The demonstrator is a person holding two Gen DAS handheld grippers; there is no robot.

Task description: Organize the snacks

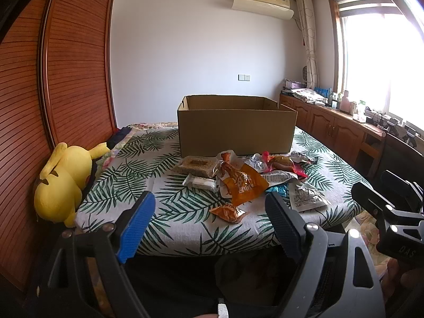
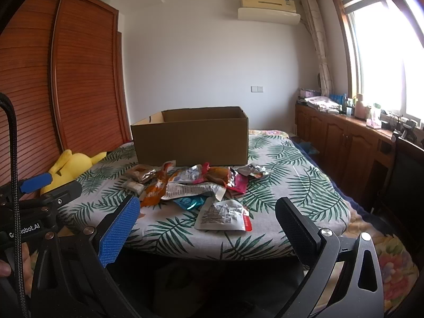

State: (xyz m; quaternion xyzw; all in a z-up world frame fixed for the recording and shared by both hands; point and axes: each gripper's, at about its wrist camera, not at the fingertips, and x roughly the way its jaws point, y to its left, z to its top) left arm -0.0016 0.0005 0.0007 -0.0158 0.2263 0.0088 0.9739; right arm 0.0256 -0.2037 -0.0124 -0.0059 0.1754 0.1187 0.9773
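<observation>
A bed [image 1: 185, 220] with a leaf-print cover carries an open cardboard box [image 1: 236, 129], and a loose heap of snack packets [image 1: 249, 175] lies on the cover just in front of the box, with a yellow plush toy [image 1: 62, 182] at the bed's left edge by the wooden wardrobe [image 1: 53, 79]. The left tool [image 1: 210, 217] and the right tool [image 2: 208, 225] both hover near the bed's front edge with fingers spread wide and nothing between them. The packets lie ahead of both tools, apart from them, the white packet [image 2: 222, 216] nearest the right one.
</observation>
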